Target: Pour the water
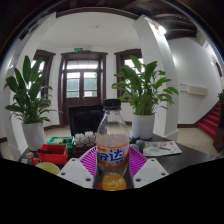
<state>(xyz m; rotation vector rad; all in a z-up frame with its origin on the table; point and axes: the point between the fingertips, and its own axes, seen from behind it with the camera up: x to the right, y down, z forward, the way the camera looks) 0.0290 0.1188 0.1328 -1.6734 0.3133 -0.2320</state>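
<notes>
A plastic soda bottle (112,148) with a dark cap and an orange label stands upright between my fingers; its upper part is clear and orange liquid fills its lower part. My gripper (112,168) is shut on the bottle, with the magenta pads (89,160) pressing on its left and right sides at label height. The bottle's base is hidden below the fingers. No cup or other vessel for pouring shows clearly.
A dark table (190,160) lies beyond the fingers. Red and green items (52,152) and a yellow object (48,168) sit at its left; papers (160,148) lie at its right. Two potted plants (28,98) (146,92) flank a double door (82,80). Red stairs (212,120) rise far right.
</notes>
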